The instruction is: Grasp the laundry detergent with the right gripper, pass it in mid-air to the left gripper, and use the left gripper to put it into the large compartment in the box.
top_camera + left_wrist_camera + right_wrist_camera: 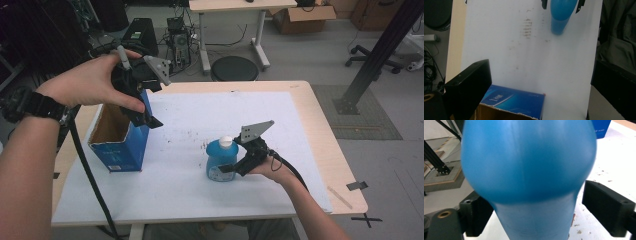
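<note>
Jaws of the right gripper (231,167) straddle the blue bottle (220,161) in the high view, one on either side of its body, though contact cannot be judged from up there. That bottle, with its white cap (226,141), stands upright near the middle of the white mat (200,125). The left gripper (148,116) is raised over the open blue carton (120,142) at the mat's left edge, probably to steady it as a receptacle.

From the left gripper view, its two black jaws stand wide apart with nothing between them; the carton's rim (511,111) sits just below, and the bottle (561,15) is far across the mat.

Seen from the right gripper view, the bottle (529,170) looms between the jaws; the right-hand jaw shows a clear gap, so the bottle is bracketed, not clamped.
</note>
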Action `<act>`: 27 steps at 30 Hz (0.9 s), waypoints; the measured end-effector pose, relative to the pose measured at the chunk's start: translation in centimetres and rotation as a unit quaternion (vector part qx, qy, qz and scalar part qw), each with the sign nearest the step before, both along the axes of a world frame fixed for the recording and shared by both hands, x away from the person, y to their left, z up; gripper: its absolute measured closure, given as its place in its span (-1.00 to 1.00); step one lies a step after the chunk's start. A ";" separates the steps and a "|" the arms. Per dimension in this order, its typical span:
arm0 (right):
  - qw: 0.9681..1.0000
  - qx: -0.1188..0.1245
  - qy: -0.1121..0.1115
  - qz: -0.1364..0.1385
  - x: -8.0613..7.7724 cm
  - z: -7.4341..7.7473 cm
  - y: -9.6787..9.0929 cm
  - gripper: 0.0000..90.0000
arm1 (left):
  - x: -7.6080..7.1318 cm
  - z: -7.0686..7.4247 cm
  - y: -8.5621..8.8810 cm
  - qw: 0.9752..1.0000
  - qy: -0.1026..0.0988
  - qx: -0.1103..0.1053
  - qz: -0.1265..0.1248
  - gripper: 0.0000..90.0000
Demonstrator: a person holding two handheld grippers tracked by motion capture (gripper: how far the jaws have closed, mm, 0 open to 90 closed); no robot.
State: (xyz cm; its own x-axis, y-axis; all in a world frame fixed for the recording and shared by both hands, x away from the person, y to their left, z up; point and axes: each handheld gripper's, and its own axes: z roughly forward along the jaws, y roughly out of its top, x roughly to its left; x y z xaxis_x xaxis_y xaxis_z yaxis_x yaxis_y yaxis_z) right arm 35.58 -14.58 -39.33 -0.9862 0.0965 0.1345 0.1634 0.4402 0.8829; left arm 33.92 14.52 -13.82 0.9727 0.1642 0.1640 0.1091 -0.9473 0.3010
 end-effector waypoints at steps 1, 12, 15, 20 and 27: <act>1.000 0.000 0.000 0.000 0.0 0.0 0.0 -0.69 | 0.0 0.0 0.0 1.000 0.000 0.000 0.000 -0.92; 1.000 0.008 -0.003 0.008 0.0 -0.2 0.1 -0.51 | 0.1 -0.2 -0.1 1.000 0.002 0.003 -0.002 -0.92; 1.000 0.009 0.000 0.009 0.0 -0.2 0.0 -0.48 | 0.1 -0.3 -0.1 1.000 0.001 0.002 -0.001 -0.92; 1.000 0.013 0.000 0.009 0.0 -0.3 0.0 -0.43 | 0.0 -0.3 0.0 1.000 0.002 0.003 0.001 -0.92; 1.000 0.015 -0.006 0.008 -0.1 -0.3 0.1 -0.30 | 0.0 -0.4 0.0 1.000 0.001 0.002 0.000 -0.92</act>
State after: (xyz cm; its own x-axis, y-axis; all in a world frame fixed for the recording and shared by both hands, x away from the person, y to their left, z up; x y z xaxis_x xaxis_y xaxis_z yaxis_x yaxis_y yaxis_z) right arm 35.51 -14.51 -39.67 -0.9892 0.0763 0.1250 0.1455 0.4151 0.8981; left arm 33.92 14.49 -14.26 0.9732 0.1630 0.1622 0.1095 -0.9487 0.2965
